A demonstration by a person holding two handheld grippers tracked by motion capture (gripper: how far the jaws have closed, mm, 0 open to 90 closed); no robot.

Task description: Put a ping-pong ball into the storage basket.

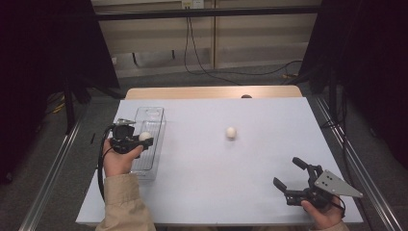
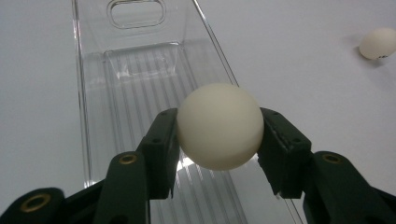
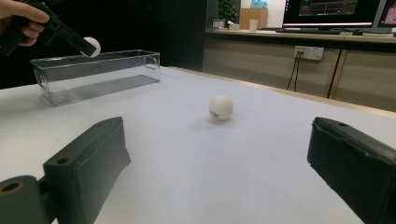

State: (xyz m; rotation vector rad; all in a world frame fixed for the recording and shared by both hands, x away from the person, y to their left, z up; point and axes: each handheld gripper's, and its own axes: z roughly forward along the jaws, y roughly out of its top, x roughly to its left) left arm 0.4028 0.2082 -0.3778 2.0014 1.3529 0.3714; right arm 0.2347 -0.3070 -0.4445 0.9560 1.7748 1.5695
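My left gripper [image 1: 142, 138] is shut on a white ball [image 2: 219, 126], held above the clear plastic bin [image 1: 153, 115] at the table's left. In the left gripper view both pads press the ball's sides, with the bin's ribbed floor [image 2: 140, 88] below. A second white ball [image 1: 231, 132] lies on the white table near its middle; it also appears as the loose ball [image 3: 220, 108] ahead of my right gripper and as the ball [image 2: 378, 43] at the far right. My right gripper [image 1: 288, 173] rests near the front right corner, jaws wide open and empty.
The white table top [image 1: 216, 183] has a wooden strip along its far edge [image 1: 211, 91]. Metal rails run down both sides of the table. Cables hang on the wall behind. In the right gripper view a counter with monitors [image 3: 327, 11] stands beyond the table.
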